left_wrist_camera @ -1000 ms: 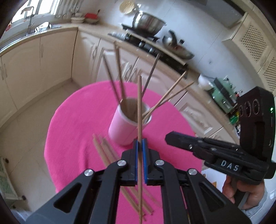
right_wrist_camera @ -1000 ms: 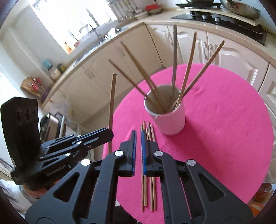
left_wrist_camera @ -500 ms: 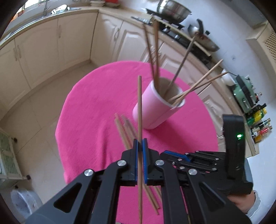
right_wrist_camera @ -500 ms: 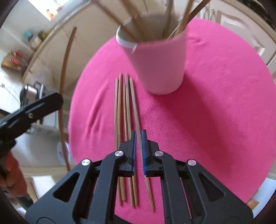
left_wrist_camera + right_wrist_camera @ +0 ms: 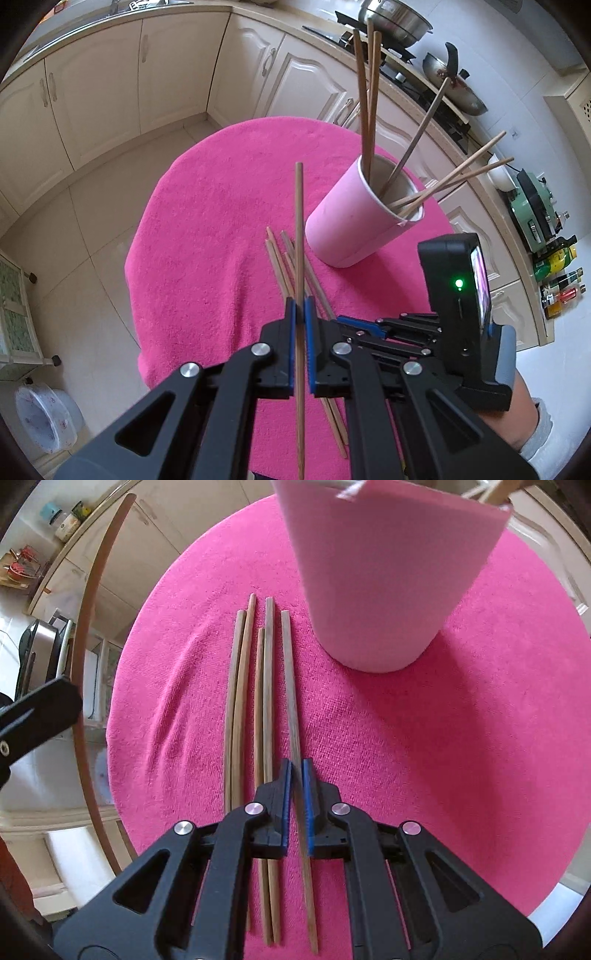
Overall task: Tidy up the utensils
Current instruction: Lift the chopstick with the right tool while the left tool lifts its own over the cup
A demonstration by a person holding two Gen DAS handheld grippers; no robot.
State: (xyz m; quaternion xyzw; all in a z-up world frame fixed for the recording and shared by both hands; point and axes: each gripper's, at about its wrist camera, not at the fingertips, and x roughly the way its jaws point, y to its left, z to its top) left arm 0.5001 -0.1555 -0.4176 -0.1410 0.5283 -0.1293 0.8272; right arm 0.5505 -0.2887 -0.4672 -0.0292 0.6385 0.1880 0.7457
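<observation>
A pink cup [image 5: 354, 225] with several chopsticks standing in it sits on the round table's pink cloth [image 5: 207, 221]. My left gripper [image 5: 300, 301] is shut on one wooden chopstick [image 5: 298, 221], held upright to the left of the cup. Several loose chopsticks [image 5: 236, 686] lie side by side on the cloth in front of the cup [image 5: 384, 572]. My right gripper [image 5: 294, 766] hangs low over them, shut, with its tips in line with the rightmost chopstick [image 5: 290, 672], which lies flat beneath. The left gripper's finger [image 5: 40, 709] and its chopstick [image 5: 85, 627] show at the left edge.
Cream kitchen cabinets [image 5: 110, 92] run round the far side. A stove with a pot [image 5: 395, 18] and a wok [image 5: 454, 81] stands behind the cup, and bottles [image 5: 557, 258] line the counter at right. A white bin [image 5: 44, 421] stands on the tiled floor.
Both grippers have come down. The right one dropped from well above the table to just over the loose chopsticks, still shut. The left one sank a little and kept its chopstick.
</observation>
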